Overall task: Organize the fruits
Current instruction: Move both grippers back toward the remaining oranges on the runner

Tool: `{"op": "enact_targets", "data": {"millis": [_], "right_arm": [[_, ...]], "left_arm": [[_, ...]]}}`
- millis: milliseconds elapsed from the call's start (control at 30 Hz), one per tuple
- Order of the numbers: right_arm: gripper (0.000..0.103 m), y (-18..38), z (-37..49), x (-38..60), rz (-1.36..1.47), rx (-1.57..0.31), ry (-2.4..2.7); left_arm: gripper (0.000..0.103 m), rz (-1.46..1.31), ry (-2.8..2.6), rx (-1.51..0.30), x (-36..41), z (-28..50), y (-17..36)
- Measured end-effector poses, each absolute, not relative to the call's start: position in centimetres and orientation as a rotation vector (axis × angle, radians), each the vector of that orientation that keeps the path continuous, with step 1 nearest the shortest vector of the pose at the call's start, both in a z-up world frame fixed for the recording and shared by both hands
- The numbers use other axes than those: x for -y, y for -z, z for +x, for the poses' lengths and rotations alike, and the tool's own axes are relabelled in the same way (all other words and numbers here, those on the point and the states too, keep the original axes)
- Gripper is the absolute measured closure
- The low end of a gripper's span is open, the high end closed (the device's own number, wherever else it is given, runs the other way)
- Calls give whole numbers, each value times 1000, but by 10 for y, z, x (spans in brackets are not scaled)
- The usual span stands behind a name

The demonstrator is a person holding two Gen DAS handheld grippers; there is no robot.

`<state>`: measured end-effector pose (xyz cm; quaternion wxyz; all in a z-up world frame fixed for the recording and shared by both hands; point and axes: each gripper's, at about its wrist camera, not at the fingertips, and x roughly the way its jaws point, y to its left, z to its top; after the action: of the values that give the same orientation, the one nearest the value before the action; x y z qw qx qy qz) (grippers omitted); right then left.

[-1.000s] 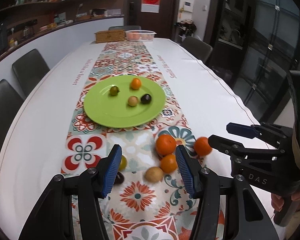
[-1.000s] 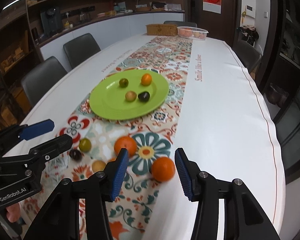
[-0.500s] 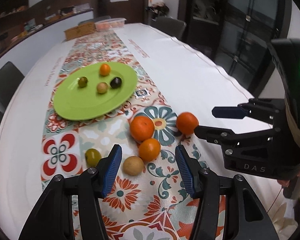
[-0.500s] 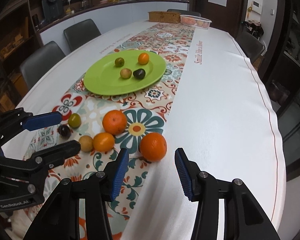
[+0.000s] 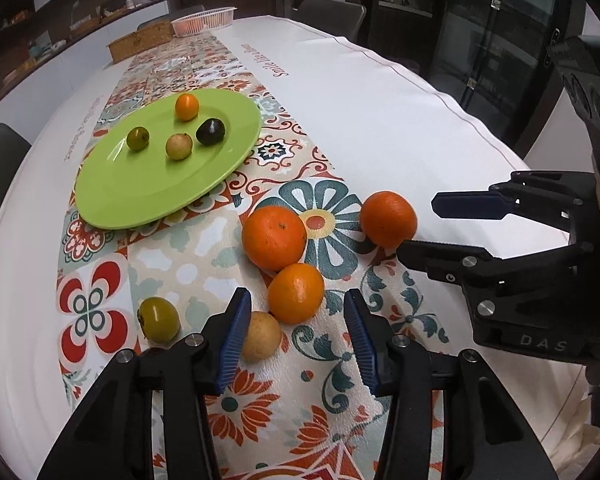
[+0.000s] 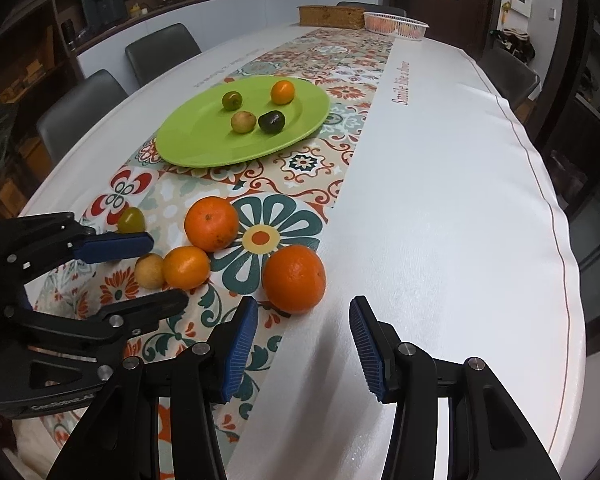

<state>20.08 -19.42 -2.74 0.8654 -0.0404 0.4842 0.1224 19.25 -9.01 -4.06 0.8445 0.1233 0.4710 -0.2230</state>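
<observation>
A green plate (image 5: 148, 184) on the patterned runner holds several small fruits: orange, green, tan and dark. Near me lie three oranges: one large (image 5: 274, 238), one small (image 5: 296, 292), one at the right (image 5: 388, 218). A tan fruit (image 5: 262, 336) and a green fruit (image 5: 159, 319) lie beside them. My left gripper (image 5: 296, 340) is open, low, just short of the small orange. My right gripper (image 6: 304, 340) is open, just short of the right orange (image 6: 294, 278). The plate also shows in the right wrist view (image 6: 204, 148).
A white oval table (image 6: 440, 200) carries the runner. A wicker box (image 6: 332, 16) and a white basket (image 6: 396, 26) stand at the far end. Dark chairs (image 6: 80, 108) line the left side. The right gripper shows in the left wrist view (image 5: 428, 224).
Both grippers have moved forward and lower toward the loose fruit. The small orange now sits close before the left jaws, the right orange close before the right jaws. Both stay open.
</observation>
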Motion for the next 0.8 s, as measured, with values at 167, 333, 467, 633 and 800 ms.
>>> {"op": "enact_targets", "data": {"millis": [167,333,467,633,800], "right_arm": [[54,31,205,191,-79,-1026,-283],[54,37,213,190,-71,-1041,-288],[55,40,218,191,-57,-1050,-296],[56,42,221,189,-53,-1054,-301],[61,45,224,188,-54,-1060,-298]], "left_arm": [[56,282,461,-1003,93,196,44],[65,296,451,-1014,96,201,49],[70,306,463,-1018,98,202,51],[71,286,464,-1024,96,202,50],[71,261,456,-1021,92,200,47]]}}
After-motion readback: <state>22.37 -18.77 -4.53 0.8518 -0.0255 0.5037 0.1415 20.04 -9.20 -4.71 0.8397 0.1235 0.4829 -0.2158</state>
